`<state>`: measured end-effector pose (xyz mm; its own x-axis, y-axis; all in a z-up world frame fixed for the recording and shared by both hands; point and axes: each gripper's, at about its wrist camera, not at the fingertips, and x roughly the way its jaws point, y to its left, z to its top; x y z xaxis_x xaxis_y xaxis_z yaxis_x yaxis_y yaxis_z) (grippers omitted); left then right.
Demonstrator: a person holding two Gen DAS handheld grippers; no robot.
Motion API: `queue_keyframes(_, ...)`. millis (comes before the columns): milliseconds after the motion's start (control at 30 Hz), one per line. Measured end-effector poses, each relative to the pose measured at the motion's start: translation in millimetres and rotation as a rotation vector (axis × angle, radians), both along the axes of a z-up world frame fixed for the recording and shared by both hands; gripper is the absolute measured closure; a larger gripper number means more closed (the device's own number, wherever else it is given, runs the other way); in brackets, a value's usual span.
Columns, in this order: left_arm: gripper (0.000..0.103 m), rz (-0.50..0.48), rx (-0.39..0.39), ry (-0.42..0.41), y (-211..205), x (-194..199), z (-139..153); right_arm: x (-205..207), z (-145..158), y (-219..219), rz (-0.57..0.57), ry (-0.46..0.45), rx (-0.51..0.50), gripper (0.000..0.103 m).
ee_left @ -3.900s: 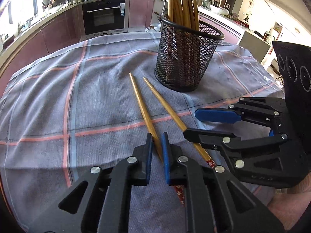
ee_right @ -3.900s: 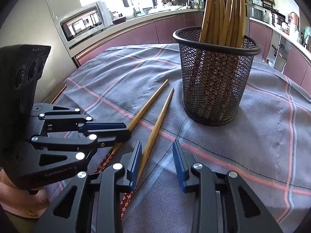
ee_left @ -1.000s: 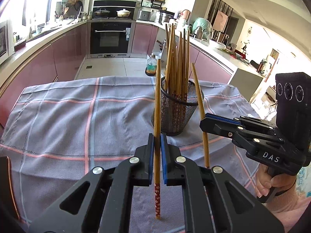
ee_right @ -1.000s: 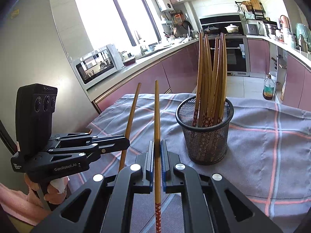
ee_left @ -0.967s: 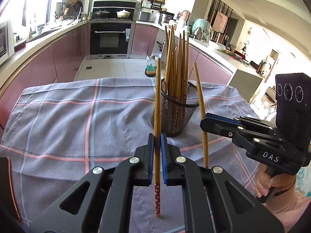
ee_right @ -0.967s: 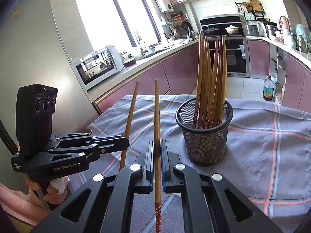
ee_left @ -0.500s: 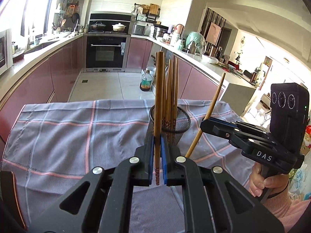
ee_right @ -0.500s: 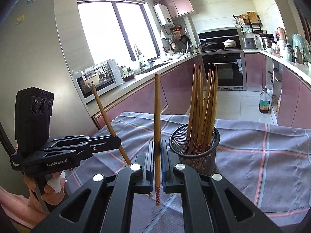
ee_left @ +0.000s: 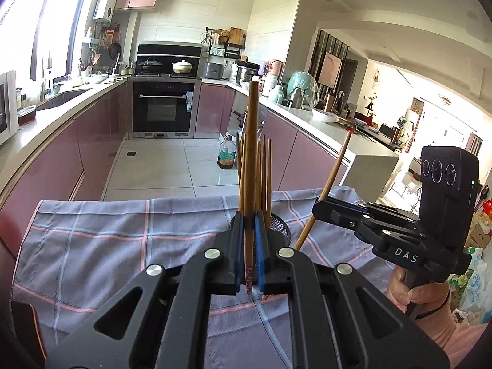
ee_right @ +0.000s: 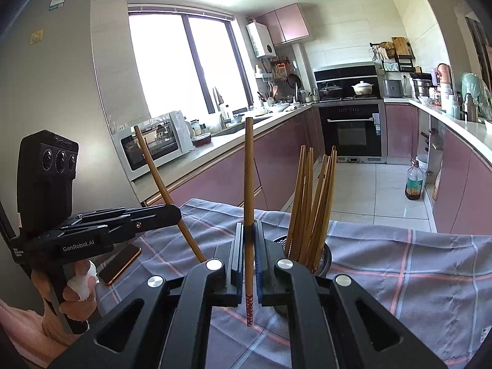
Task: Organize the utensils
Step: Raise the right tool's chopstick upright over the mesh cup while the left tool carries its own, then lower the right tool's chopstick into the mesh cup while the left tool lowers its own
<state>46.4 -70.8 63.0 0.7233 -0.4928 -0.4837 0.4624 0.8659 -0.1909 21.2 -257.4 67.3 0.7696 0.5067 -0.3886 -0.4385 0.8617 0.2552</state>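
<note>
My left gripper [ee_left: 249,236] is shut on a wooden chopstick [ee_left: 251,153], held upright high above the table. My right gripper [ee_right: 249,246] is shut on a second chopstick [ee_right: 248,178], also upright. Each gripper shows in the other's view: the right gripper [ee_left: 319,207] with its slanted chopstick [ee_left: 330,181], the left gripper [ee_right: 175,212] with its slanted chopstick [ee_right: 156,175]. The black mesh holder [ee_right: 324,256] with several chopsticks [ee_right: 310,200] stands below, just right of my right gripper and right behind my left gripper's fingers [ee_left: 284,230].
The table has a grey checked cloth [ee_left: 107,240]. A phone [ee_right: 120,264] lies at the cloth's left edge under the left gripper. Kitchen counters, an oven [ee_left: 164,107] and a bottle on the floor [ee_left: 227,153] lie beyond the table.
Both grippers have risen higher with their chopsticks. The holder now sits lower and closer under the fingers in both views.
</note>
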Motion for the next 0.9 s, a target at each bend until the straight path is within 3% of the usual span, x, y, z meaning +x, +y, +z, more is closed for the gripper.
queue_keyframes(533, 0.095, -0.011, -0.013, -0.080, -14, 6, 47, 13, 35, -4, -0.036, -0.111, -0.027, 0.098)
queue_keyframes(900, 0.095, -0.009, 0.043, -0.049, -35, 11, 37, 28, 25, -3, -0.060, -0.086, -0.037, 0.098)
